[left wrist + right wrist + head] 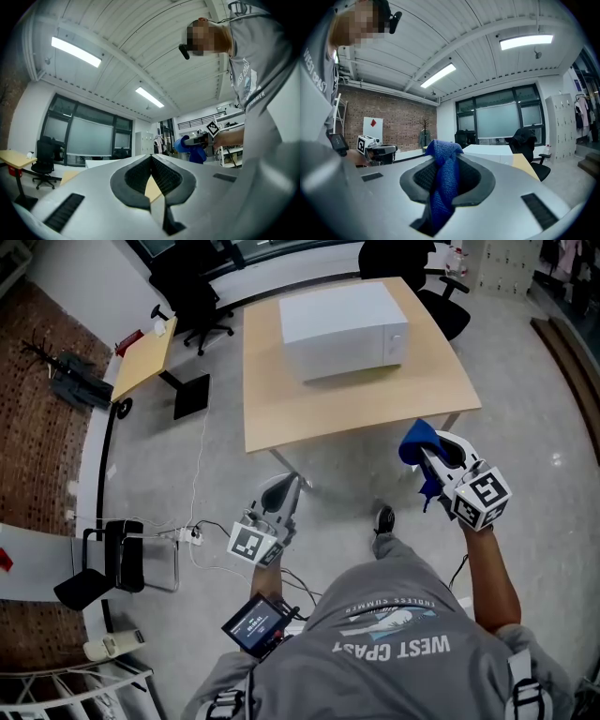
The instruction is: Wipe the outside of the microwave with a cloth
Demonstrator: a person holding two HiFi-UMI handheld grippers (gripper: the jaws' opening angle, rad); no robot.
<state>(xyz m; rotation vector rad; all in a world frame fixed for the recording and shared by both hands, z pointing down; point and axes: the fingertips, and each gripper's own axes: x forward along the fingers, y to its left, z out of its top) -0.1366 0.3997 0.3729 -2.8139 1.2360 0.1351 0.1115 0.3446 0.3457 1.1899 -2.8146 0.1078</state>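
Note:
A white microwave (pixel 343 328) stands on the far half of a light wooden table (pixel 375 401); it also shows as a white box (pixel 487 151) in the right gripper view. My right gripper (pixel 422 448) hangs off the table's near right corner, over the floor, shut on a blue cloth (pixel 417 442) that bunches out between its jaws (pixel 443 180). My left gripper (pixel 281 493) is lower left, short of the table's near edge, shut with nothing in it (pixel 151 157). Both grippers are well short of the microwave.
Black office chairs (pixel 441 287) stand behind the table, another (pixel 202 306) at the back left. A small side table (pixel 145 357) is at the left. A power strip and cables (pixel 195 535) lie on the floor beside a black folding stand (pixel 117 559).

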